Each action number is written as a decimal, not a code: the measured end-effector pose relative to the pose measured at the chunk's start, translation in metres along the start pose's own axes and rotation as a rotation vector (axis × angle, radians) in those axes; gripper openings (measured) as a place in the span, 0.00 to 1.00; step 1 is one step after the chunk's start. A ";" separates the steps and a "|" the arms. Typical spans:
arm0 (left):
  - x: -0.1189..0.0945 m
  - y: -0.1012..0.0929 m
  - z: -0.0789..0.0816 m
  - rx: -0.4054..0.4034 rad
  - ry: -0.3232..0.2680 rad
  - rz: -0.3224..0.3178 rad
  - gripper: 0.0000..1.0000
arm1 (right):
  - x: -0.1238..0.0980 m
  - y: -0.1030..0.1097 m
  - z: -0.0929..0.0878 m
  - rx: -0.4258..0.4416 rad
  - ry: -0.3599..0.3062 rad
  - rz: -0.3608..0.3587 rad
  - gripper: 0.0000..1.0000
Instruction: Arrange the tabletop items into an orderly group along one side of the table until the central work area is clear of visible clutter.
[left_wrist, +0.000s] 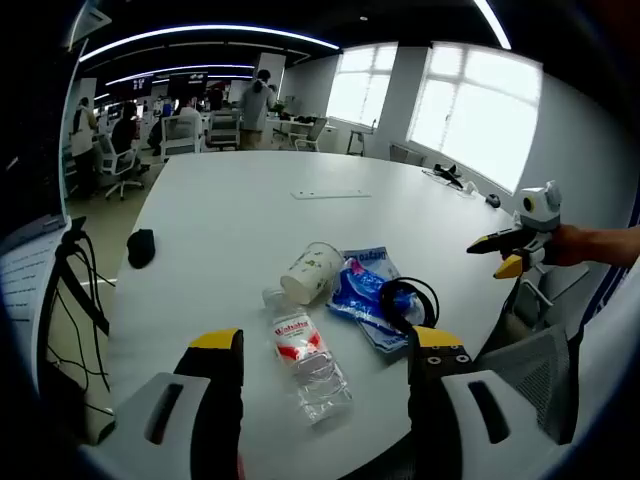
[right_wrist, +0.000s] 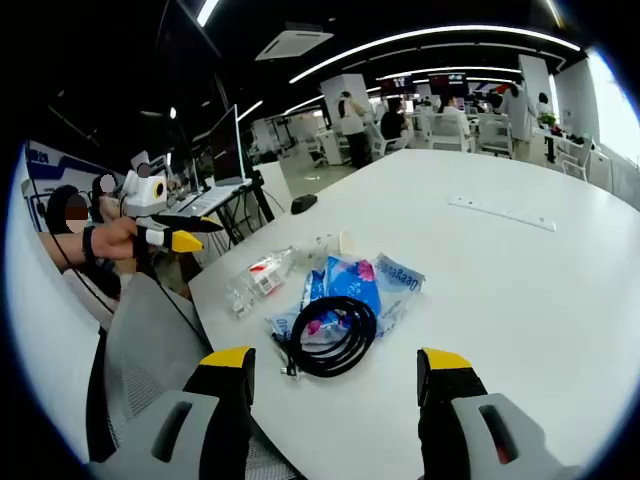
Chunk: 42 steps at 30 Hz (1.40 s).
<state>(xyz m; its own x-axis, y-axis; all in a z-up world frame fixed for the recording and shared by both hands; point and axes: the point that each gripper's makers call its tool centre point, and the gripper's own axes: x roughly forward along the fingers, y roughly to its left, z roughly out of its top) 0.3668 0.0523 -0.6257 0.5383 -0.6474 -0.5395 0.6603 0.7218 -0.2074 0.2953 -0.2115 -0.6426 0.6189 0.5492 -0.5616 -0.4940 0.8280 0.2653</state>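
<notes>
Left gripper (left_wrist: 325, 365) rises from the bottom of the left gripper view with its yellow-tipped jaws spread wide and nothing between them; right gripper (right_wrist: 340, 370) stands likewise at the bottom of the right gripper view, jaws apart and empty. Each tool also appears in the other's view: the right gripper at the right edge of the left gripper view, the left gripper at the left edge of the right gripper view, both held by a hand off the table's edge. Just above the left jaws lies a clear plastic bottle (left_wrist: 305, 362) with a red-and-white label, on its side. Beyond its cap end a paper cup (left_wrist: 311, 272) lies tipped over, touching or nearly touching a blue packet (left_wrist: 362, 290) at centre frame. A coiled black cable (right_wrist: 332, 335) rests on the near end of that packet, just above the right jaws. All four form a loose cluster near the rim of the white table (left_wrist: 250, 200). Well apart from it, a small black object (left_wrist: 141, 247) sits at the left rim and a long clear ruler (left_wrist: 330, 195) lies in the upper centre. By judgement, the step in hand is the approach: nothing is grasped yet. The next move likely calls for lowering one gripper onto the nearest item, bottle or cable, and closing squarely; the round bottle may roll, and the slack coil may unwind when lifted.
</notes>
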 end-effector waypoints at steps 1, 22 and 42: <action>0.001 0.000 -0.001 -0.001 0.000 -0.001 0.67 | 0.000 0.000 0.000 0.003 -0.001 0.000 0.67; 0.001 -0.005 -0.009 -0.027 0.011 -0.004 0.66 | -0.001 0.004 -0.003 0.023 -0.010 0.004 0.66; 0.005 -0.010 -0.012 -0.065 0.007 -0.019 0.64 | -0.004 0.007 -0.005 0.041 -0.013 -0.001 0.66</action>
<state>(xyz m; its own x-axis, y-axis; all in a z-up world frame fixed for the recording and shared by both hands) 0.3567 0.0451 -0.6359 0.5222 -0.6594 -0.5408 0.6345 0.7241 -0.2702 0.2858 -0.2083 -0.6425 0.6277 0.5494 -0.5515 -0.4677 0.8325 0.2970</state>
